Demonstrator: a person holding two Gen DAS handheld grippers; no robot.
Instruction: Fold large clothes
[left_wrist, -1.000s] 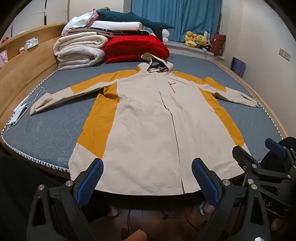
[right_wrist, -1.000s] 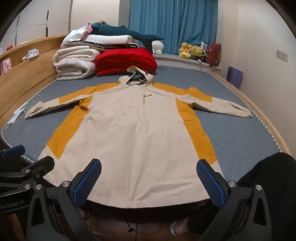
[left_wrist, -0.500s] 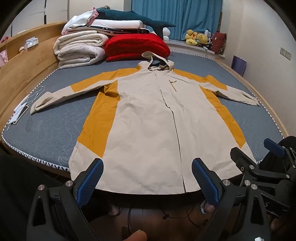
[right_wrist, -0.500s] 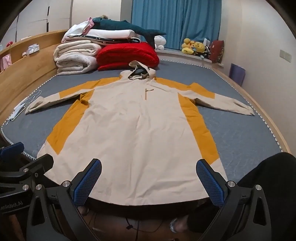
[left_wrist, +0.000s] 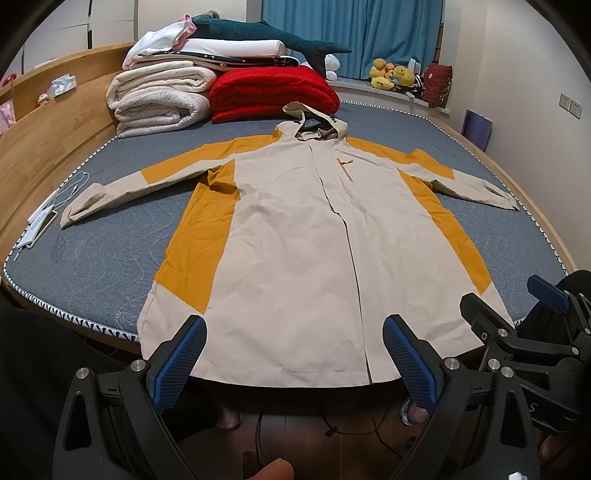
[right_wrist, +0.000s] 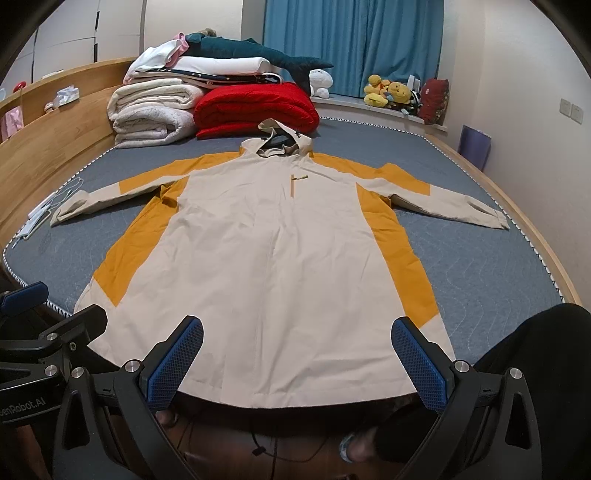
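Note:
A long cream and mustard-yellow hooded coat lies flat, front up, on the blue-grey mattress, sleeves spread to both sides, hem hanging over the near edge. It also shows in the right wrist view. My left gripper is open and empty, held above the floor just short of the hem. My right gripper is open and empty at the same height before the hem. The right gripper shows at the right of the left wrist view.
Folded white blankets, a red quilt and a dark plush shark are stacked at the bed's head. A phone and cable lie at the left edge. A wooden bed frame runs along the left. Plush toys sit on the window ledge.
Both grippers have drifted slightly, so the coat sits a little lower and nearer in both views. The coat itself has not moved. Both grippers stay open.

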